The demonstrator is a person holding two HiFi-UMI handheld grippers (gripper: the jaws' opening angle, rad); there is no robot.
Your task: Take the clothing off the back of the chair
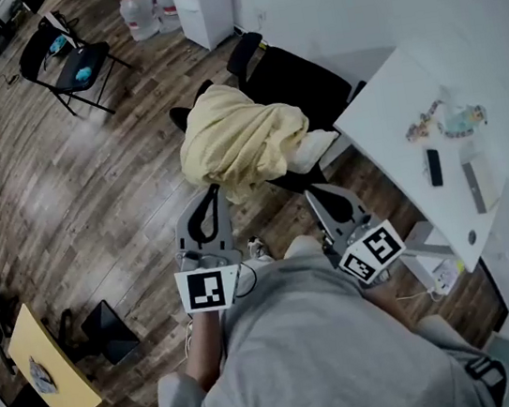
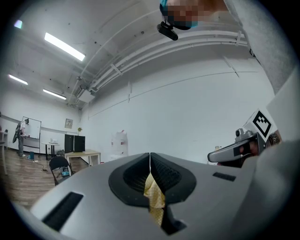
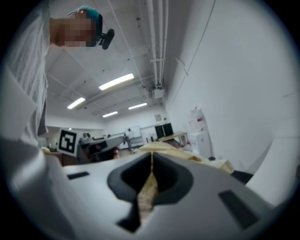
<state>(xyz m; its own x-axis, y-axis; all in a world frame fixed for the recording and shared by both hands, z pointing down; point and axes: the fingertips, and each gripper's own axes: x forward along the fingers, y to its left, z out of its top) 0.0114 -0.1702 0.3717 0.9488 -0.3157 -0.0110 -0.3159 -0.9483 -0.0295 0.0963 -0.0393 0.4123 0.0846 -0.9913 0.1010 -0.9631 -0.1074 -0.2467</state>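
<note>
Our left tongs (image 1: 207,201) and right tongs (image 1: 318,200) each pinch the pale yellow garment (image 1: 240,138) ahead; we should lift evenly, clearing the black chair (image 1: 304,77) beyond.

Grey sweatshirt (image 1: 324,349), grey left tool (image 1: 211,193) and right tool (image 1: 314,195), black inner pads (image 2: 133,178), black-and-white marker cubes (image 1: 203,289)

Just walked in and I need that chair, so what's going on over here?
A person holds tongs in each hand and is working on the yellow garment heaped over the black office chair beside the white desk. The left tongs and right tongs are each shut on a fold of its near edge. The garment lies on the chair, not yet lifted clear.
</note>
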